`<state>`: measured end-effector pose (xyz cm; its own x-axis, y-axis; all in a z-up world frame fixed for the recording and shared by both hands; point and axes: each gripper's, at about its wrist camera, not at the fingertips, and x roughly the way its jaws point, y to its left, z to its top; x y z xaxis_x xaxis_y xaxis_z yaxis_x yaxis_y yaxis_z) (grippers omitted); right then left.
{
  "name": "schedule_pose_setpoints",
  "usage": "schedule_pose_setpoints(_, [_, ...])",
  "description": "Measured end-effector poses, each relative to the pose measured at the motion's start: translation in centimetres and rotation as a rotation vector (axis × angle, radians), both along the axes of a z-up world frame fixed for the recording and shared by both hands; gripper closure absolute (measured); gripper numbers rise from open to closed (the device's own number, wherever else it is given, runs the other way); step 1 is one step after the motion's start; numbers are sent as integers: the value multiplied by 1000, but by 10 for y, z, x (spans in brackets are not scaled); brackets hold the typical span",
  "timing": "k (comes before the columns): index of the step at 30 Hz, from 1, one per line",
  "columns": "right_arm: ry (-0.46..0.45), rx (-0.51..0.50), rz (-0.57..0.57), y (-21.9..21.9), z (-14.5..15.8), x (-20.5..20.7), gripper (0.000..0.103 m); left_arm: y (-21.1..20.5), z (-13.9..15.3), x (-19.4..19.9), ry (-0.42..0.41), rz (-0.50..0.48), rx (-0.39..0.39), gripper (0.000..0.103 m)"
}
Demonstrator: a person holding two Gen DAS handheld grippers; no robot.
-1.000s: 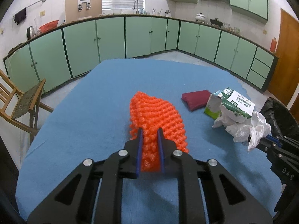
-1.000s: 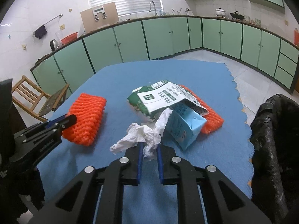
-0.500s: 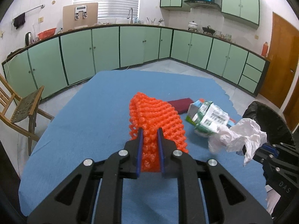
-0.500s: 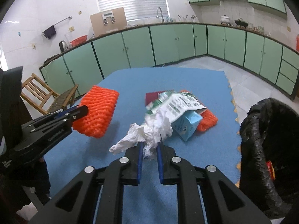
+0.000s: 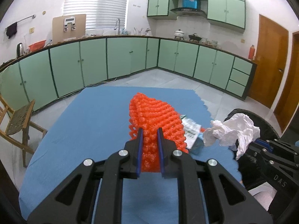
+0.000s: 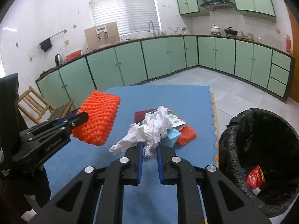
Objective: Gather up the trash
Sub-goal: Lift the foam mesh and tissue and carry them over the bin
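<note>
Right wrist view: both loads now lifted off blue surface [image 6: 186, 100]. Left hand-held gripper [image 5: 149, 136] clamped on orange foam net [image 5: 155, 115], right hand-held gripper [image 6: 150, 146] pinching crumpled tissue [image 6: 153, 127], closer to black bin bag [image 6: 261, 140].

Each hand-held gripper is a black frame of flat, angular link arms with triangular cut-outs; the left hand-held gripper [image 5: 149, 137] and the right hand-held gripper [image 6: 150, 145] share one build. Two narrow blue pads [image 5: 139, 149] line the inner faces of the black fingers; four round silver screws [image 5: 123, 152] mark the pivots of the linkage. White lettering is printed on the side plates: "DAS" [image 5: 280, 180] on the right unit; the lettering on the left unit is too blurred to read.
</note>
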<state>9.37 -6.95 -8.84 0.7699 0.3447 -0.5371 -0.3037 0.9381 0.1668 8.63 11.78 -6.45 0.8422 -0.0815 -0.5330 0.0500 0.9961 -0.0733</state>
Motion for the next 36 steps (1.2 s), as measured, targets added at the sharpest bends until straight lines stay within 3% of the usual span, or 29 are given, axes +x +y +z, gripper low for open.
schedule_pose_setpoints(21, [-80,-24,-248,-122,35,-15,90,-122,16,20,-56,-237,-28,90])
schedule_pose_setpoints(36, [-31,-42,-418,-217,16,-13,90,-231,2,52,-46,-414,-36,90])
